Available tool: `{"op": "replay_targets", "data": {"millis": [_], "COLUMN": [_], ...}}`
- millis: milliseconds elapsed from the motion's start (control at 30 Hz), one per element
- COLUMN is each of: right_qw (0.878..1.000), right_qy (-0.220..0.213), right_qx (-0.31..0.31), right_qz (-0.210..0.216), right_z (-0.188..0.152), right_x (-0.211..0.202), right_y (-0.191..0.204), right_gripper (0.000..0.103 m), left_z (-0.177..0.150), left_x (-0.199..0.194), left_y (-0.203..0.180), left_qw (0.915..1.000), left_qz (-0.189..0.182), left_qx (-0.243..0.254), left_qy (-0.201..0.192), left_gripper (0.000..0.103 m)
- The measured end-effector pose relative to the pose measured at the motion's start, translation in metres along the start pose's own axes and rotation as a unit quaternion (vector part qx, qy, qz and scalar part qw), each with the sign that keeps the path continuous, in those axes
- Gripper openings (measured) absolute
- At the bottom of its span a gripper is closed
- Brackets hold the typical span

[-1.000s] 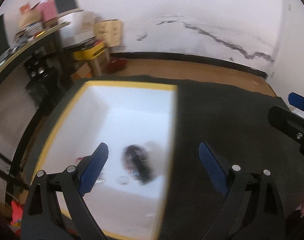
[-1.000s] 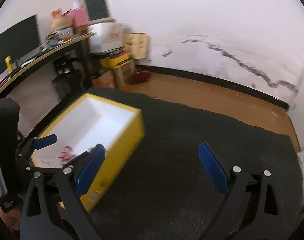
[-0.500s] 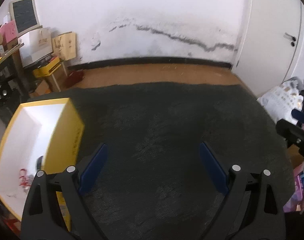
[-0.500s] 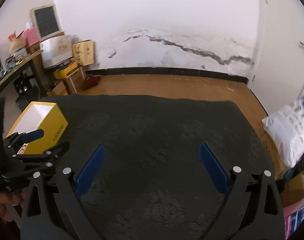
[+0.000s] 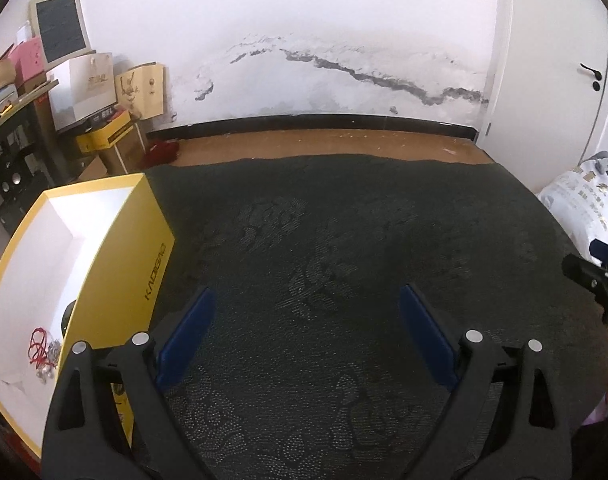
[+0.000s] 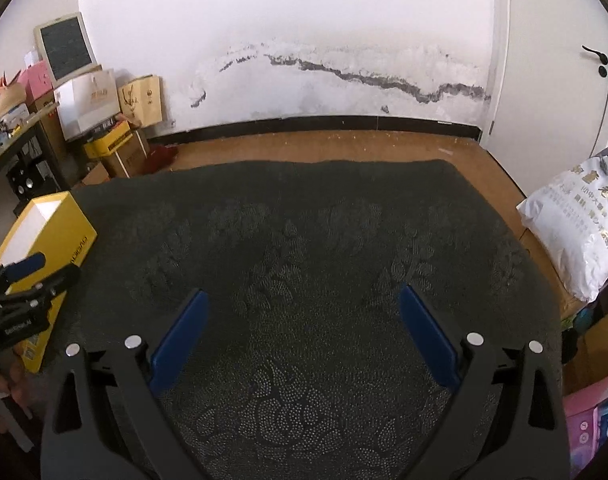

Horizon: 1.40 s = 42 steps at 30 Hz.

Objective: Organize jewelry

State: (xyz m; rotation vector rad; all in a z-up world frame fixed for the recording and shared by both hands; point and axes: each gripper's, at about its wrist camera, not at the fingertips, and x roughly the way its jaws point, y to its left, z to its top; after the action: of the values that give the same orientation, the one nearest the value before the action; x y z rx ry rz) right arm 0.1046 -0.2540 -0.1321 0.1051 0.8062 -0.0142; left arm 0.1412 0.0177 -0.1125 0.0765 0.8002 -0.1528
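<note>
A yellow box (image 5: pixel 116 272) with a white inside stands at the left of the dark patterned table cover (image 5: pixel 344 264). Red string jewelry (image 5: pixel 38 342) and small silver pieces (image 5: pixel 50 364) lie in its near corner, with a dark item (image 5: pixel 68 312) beside them. My left gripper (image 5: pixel 304 328) is open and empty over the cover, just right of the box. My right gripper (image 6: pixel 302 328) is open and empty over the middle of the cover. The box shows in the right wrist view (image 6: pixel 52 232) at far left, behind the left gripper's fingers (image 6: pixel 24 266).
A desk with clutter, cardboard boxes and paper bags (image 5: pixel 92 92) stand at the back left. A white printed sack (image 6: pixel 576 220) lies on the floor at the right, by a door (image 6: pixel 560 60). The cover's far edge (image 6: pixel 304 164) meets brown floor.
Both grippers have swung right and away from the box. One second ago my left gripper was over the box's inside; now it is beside the box, over the cover. Both stayed open.
</note>
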Motion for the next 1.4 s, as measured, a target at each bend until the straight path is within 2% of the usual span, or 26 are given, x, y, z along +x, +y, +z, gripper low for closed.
{"op": "replay_targets", "data": {"millis": [433, 1400], "right_qw": [1.0, 1.0], "right_qy": [0.007, 0.011], "right_qx": [-0.013, -0.019], "right_qz": [0.002, 0.005], "right_z": [-0.001, -0.002], "right_x": [0.009, 0.012], "right_y": [0.012, 0.013], "right_gripper": [0.093, 0.093], "left_z": [-0.007, -0.008], "left_x": [0.007, 0.008], "left_y": [0.005, 0.01], "left_qw": [0.9999, 0.9999], "left_qz": [-0.005, -0.002], "left_qx": [0.003, -0.001], "left_qy": [0.012, 0.014], "left_gripper": [0.091, 0.091]}}
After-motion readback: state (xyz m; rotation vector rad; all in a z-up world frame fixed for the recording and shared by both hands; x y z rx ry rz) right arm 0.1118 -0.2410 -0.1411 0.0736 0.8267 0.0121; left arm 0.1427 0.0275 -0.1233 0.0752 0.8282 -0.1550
